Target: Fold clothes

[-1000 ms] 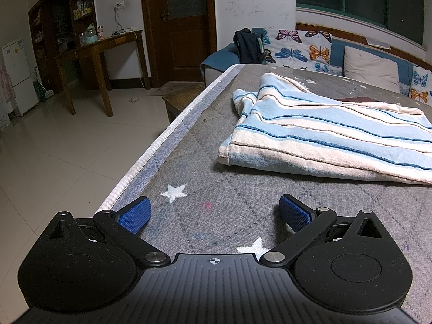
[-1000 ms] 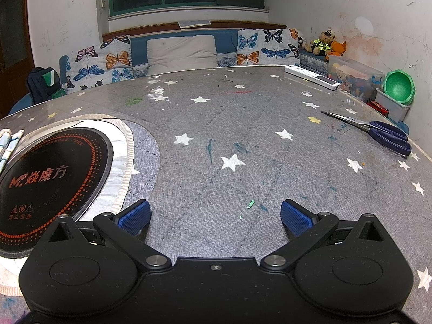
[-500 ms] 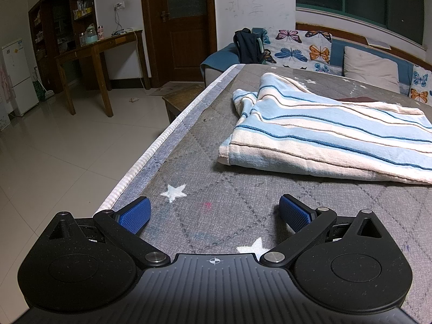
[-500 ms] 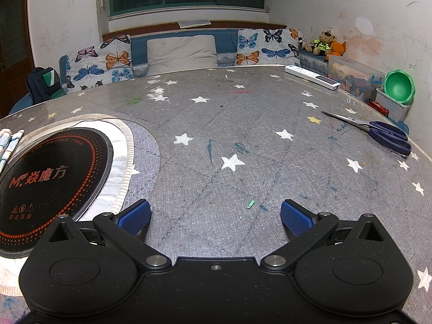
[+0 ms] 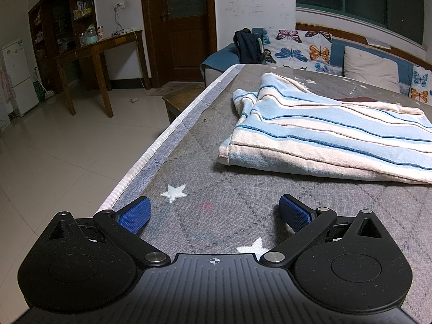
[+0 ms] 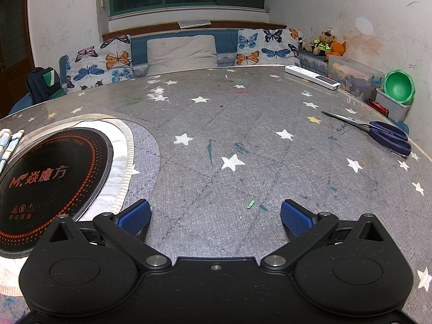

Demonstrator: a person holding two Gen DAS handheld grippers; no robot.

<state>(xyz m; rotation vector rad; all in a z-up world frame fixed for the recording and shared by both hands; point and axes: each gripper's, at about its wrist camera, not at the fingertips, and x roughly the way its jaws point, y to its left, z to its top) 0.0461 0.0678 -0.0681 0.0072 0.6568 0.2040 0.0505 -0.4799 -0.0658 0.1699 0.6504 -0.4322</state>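
The left claw (image 5: 214, 212) was wide open and held nothing. The striped cloth (image 5: 324, 137) lay folded on the gray table (image 5: 229, 189) ahead. The right claw (image 6: 214, 213) was wide open and empty too.

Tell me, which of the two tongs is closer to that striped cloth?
Left. The left tongs sit open just short of the striped cloth, which lies ahead and to the right. From the right tongs, only its edge shows, far left.
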